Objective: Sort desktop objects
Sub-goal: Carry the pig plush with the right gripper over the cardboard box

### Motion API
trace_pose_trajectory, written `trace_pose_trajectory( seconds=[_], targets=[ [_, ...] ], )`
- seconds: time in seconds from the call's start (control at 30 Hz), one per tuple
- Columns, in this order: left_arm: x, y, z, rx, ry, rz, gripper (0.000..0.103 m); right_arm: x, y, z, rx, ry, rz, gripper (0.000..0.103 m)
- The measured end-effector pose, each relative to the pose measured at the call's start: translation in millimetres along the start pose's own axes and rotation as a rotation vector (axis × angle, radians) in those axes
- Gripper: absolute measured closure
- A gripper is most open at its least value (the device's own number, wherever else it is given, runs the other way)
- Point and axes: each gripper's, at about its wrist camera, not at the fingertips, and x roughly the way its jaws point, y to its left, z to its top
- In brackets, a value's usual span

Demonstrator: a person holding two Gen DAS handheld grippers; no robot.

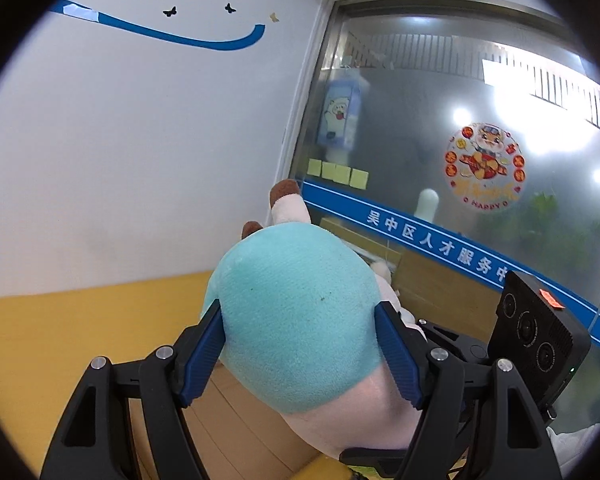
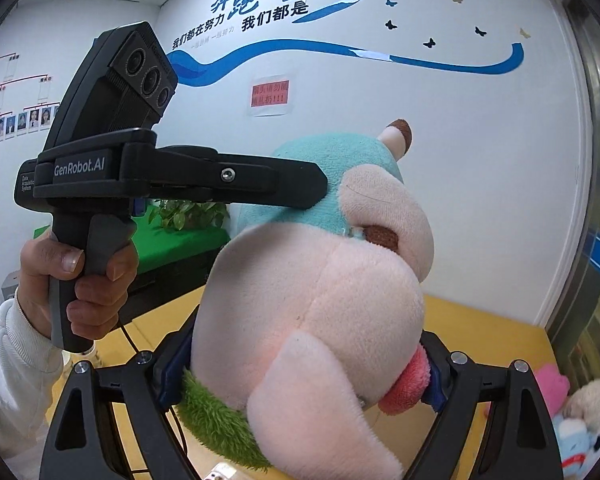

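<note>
- The plush toy (image 2: 324, 280) is held in the air above the yellow table (image 2: 480, 332), its long axis running away from the right wrist camera, horned head farthest.
- The left gripper (image 1: 300, 344) has its fingers (image 1: 202, 354) spread wide, clamping the teal head.
- The right gripper (image 2: 300, 376) has wide fingers (image 2: 172, 364) gripping the pink body.

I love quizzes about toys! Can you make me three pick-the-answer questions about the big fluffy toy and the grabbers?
1. Which part of the big teal and pale pink plush toy is the left gripper clamped on?
A. its teal part
B. its brown-tipped horn
C. its green fuzzy part

2. What colour are the ribbed pads on the left gripper's fingers?
A. red
B. blue
C. yellow

3. What is the right gripper doing?
A. hanging open with nothing in it
B. holding a pen
C. squeezing the plush toy's pink lower body

Answers: 1 A, the pads press into the teal fabric on both sides. 2 B, both pads are dark blue. 3 C, the pink body fills the space between its fingers.
</note>
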Motion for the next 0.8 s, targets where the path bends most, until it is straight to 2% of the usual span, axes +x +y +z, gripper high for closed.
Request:
trace_pose_trajectory(
  seconds=[0.03,0.07,0.1,0.2,0.4,0.6,0.8],
  targets=[
    [4,9,5,-0.005,-0.002,0.002,0.030,7,-4,7,-0.008,0.001,-0.003,0.015],
    [8,17,8,-0.015,0.000,0.005,0.030,32,-6,12,-0.014,0.005,-0.005,0.015],
    [11,26,11,-0.026,0.004,0.008,0.030,28,-11,12,-0.011,0.014,0.000,0.015],
    [28,60,11,-0.064,0.031,0.021,0.030,73,-23,14,0.009,0.050,0.020,0.015],
    [75,134,-11,-0.186,0.124,0.049,0.030,152,-45,-8,0.074,0.139,0.061,0.015],
    [128,204,-66,-0.295,0.267,0.086,0.030,242,-69,-72,0.194,0.279,0.101,0.015],
    [173,260,-133,-0.409,0.401,0.090,0.030,301,-79,-150,0.324,0.417,0.118,0.015]
  ],
)
